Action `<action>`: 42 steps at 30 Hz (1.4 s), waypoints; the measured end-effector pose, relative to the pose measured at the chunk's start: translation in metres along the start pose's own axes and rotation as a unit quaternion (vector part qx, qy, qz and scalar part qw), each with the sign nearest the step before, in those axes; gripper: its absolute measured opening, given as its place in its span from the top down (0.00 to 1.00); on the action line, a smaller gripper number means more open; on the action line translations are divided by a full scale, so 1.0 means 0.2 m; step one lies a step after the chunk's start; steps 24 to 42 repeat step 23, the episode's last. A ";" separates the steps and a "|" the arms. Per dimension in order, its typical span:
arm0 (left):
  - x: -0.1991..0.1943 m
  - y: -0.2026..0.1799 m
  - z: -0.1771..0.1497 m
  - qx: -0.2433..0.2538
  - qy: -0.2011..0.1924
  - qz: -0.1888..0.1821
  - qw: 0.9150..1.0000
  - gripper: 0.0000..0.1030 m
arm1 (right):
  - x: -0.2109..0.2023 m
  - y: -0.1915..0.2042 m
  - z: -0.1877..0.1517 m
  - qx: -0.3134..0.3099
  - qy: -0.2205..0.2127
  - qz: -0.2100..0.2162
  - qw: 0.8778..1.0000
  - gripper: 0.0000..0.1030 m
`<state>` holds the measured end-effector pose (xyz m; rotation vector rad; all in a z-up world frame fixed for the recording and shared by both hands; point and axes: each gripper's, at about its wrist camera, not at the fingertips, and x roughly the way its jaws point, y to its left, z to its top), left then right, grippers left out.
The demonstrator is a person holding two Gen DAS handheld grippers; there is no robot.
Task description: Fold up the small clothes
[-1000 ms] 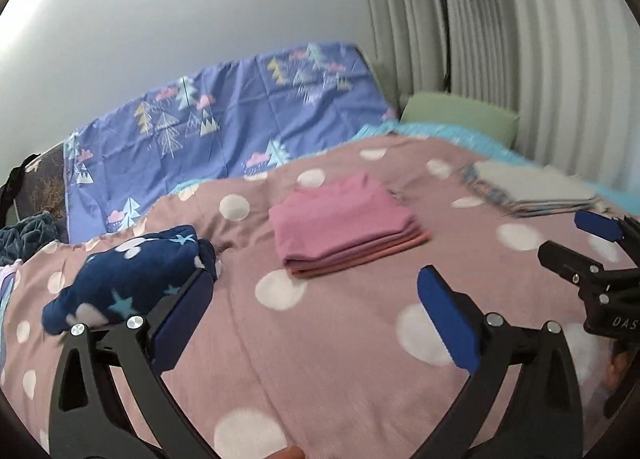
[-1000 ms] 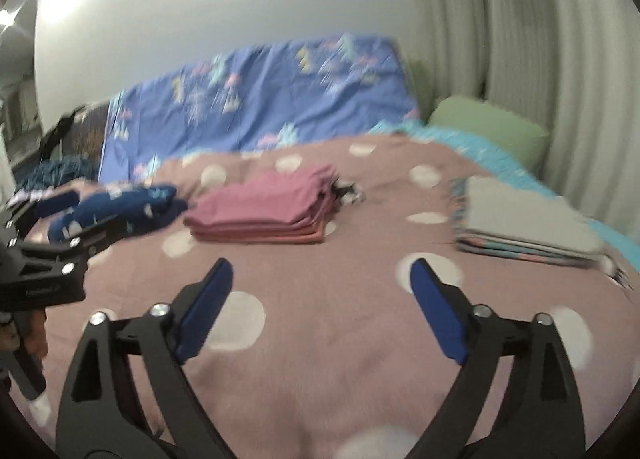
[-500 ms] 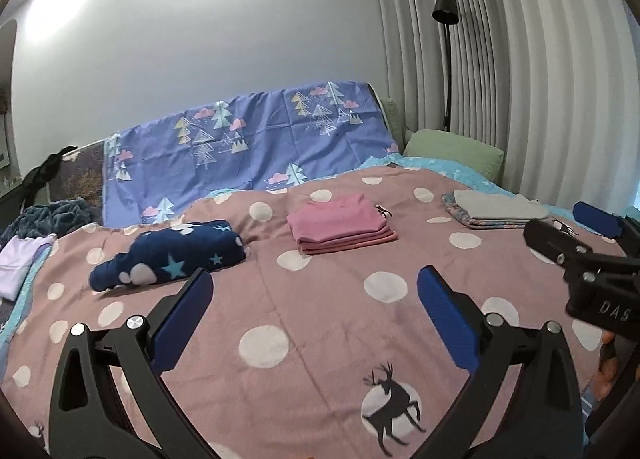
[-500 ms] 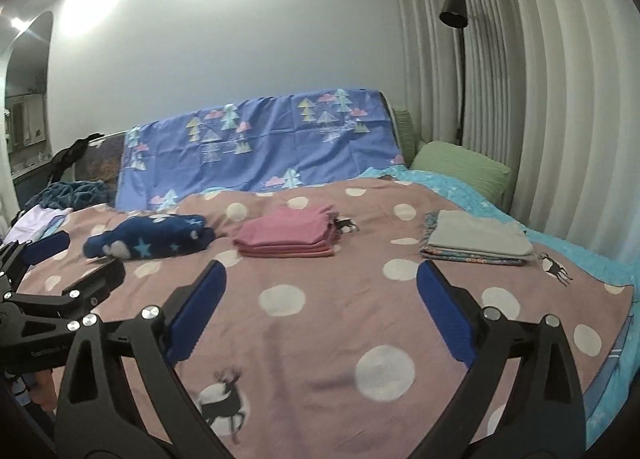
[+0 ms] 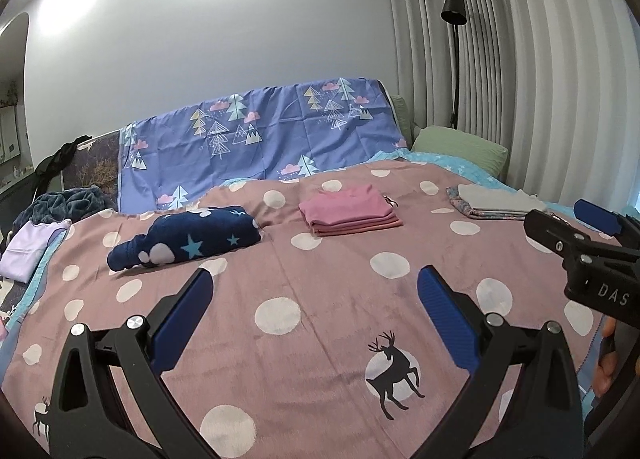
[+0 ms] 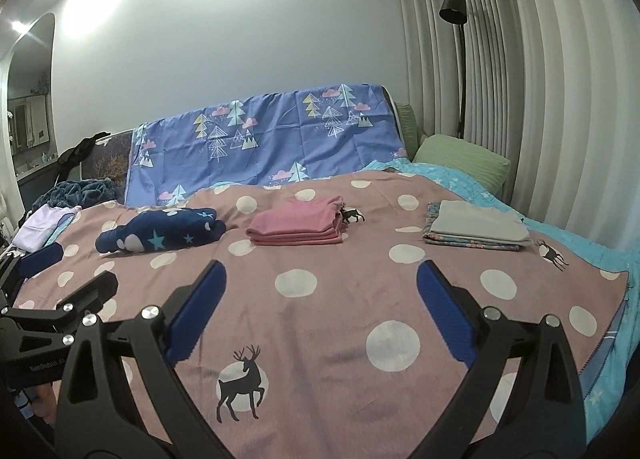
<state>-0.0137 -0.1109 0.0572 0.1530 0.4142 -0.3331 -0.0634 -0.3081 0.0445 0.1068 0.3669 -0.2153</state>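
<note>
Grippers are both being held spread wide above the bed with nothing clamped between the blue pads: the left gripper (image 5: pixel 314 307) and the right gripper (image 6: pixel 320 299) are being kept side by side over the pink polka-dot blanket (image 6: pixel 340 319). Clothes are being left further back on that blanket, well apart from both tools: a navy star-print garment (image 5: pixel 188 243) is sitting loosely bundled on the left, a folded pink stack (image 5: pixel 350 211) is resting in the middle, and a grey folded pile (image 6: pixel 476 229) is lying off to the right. A green pillow (image 6: pixel 464 159) is being propped near the curtain.
</note>
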 end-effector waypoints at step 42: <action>0.02 -0.01 -0.03 0.008 0.018 -0.006 1.000 0.01 | 0.05 -0.01 -0.02 0.008 0.019 0.003 1.000 0.05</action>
